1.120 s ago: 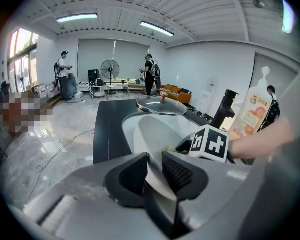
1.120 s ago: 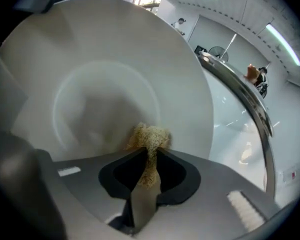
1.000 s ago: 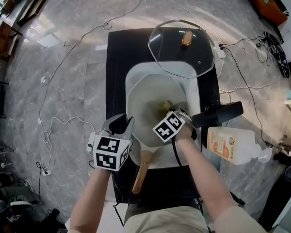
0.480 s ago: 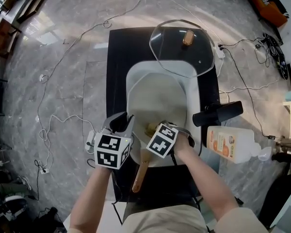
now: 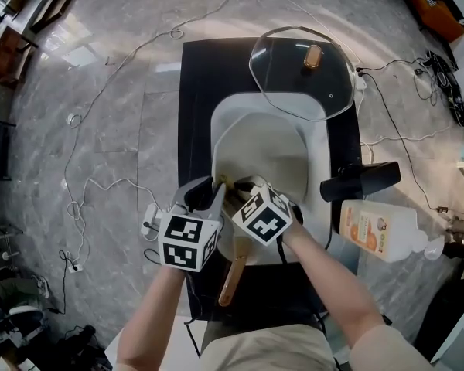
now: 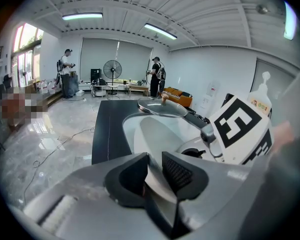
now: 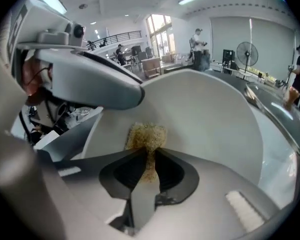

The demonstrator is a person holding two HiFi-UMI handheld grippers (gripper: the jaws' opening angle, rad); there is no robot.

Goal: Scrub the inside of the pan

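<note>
Right gripper view has the pan (image 7: 210, 109) just ahead of the right gripper (image 7: 149, 156), its white inner wall filling the background. The jaws are pinched nearly together on a yellowish scrub pad (image 7: 146, 134), whose free end lies against that wall. Left gripper view shows the left gripper (image 6: 155, 165) with jaws narrowly apart, clamped on the pan's thin rim. Head view places the pan mid black table (image 5: 197, 91), both grippers at its near-left rim, wooden handle (image 5: 233, 273) toward the table's near edge.
</note>
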